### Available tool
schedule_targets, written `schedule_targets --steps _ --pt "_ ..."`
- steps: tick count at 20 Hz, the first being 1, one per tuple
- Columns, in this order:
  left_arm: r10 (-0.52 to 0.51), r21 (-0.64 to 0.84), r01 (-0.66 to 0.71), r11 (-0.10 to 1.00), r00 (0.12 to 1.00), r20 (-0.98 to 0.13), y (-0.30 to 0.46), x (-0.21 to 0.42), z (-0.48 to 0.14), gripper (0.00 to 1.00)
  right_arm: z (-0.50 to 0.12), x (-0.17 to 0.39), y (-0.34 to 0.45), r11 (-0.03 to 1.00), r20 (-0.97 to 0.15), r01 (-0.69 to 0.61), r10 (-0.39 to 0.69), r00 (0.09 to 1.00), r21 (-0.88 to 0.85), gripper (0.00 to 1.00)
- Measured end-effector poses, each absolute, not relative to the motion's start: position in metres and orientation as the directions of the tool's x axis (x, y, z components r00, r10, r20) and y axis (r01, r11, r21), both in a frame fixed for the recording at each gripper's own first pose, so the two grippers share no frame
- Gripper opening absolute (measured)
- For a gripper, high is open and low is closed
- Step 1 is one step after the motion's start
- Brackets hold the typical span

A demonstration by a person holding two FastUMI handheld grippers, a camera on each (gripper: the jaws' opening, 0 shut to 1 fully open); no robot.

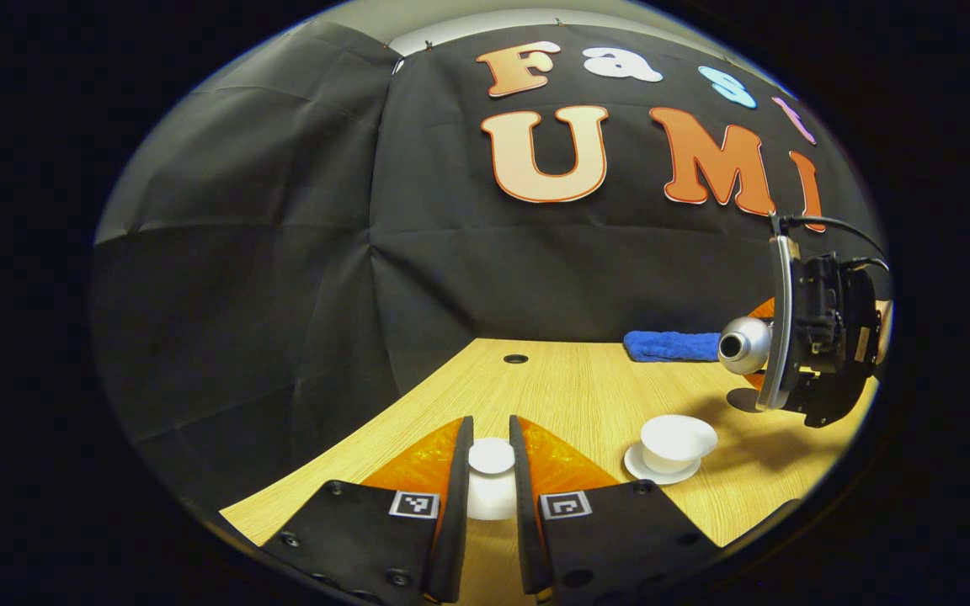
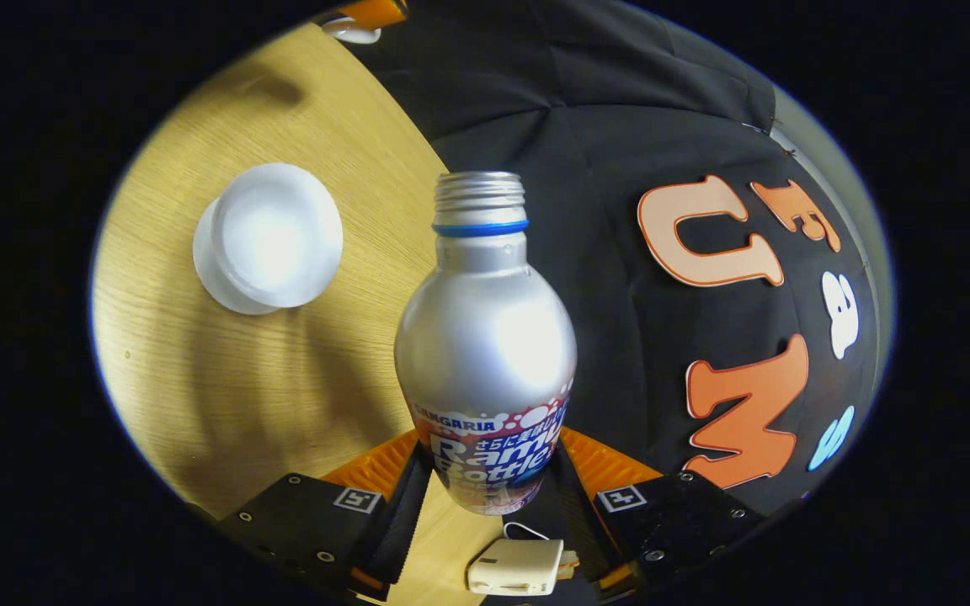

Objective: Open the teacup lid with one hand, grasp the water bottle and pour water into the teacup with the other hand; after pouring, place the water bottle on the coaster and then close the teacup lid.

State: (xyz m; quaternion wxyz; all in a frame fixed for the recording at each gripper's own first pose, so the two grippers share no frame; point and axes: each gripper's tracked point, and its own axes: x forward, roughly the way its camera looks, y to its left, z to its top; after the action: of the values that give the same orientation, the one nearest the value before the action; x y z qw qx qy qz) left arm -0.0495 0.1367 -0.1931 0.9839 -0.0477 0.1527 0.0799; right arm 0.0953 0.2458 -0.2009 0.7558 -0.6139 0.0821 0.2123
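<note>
silver uncapped water bottle (image 2: pixel 485 353), seemingly tilted, near open teacup (image 2: pixel 270 236).

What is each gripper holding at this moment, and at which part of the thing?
The left gripper holds the white teacup lid between its fingers, by the knob it seems. The right gripper holds the tilted water bottle by its lower body.

Staged recording booth, not a real home: black cloth wall (image 1: pixel 300 252) w/ bare wooden table (image 1: pixel 569 387)
</note>
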Motion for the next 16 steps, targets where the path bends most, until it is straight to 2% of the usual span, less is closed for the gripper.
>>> schedule_targets --steps 8,16 --pt "0.14 -0.086 -0.175 0.981 0.939 -0.316 0.14 -0.054 -0.199 0.3 -0.192 0.101 0.244 -0.003 -0.314 -0.323 0.234 0.92 -0.947 0.78" --pt "0.137 -0.085 -0.173 0.981 0.936 -0.324 0.14 -0.057 -0.202 0.3 -0.187 0.103 0.245 -0.086 -0.285 -0.272 0.269 0.92 -0.958 0.78"
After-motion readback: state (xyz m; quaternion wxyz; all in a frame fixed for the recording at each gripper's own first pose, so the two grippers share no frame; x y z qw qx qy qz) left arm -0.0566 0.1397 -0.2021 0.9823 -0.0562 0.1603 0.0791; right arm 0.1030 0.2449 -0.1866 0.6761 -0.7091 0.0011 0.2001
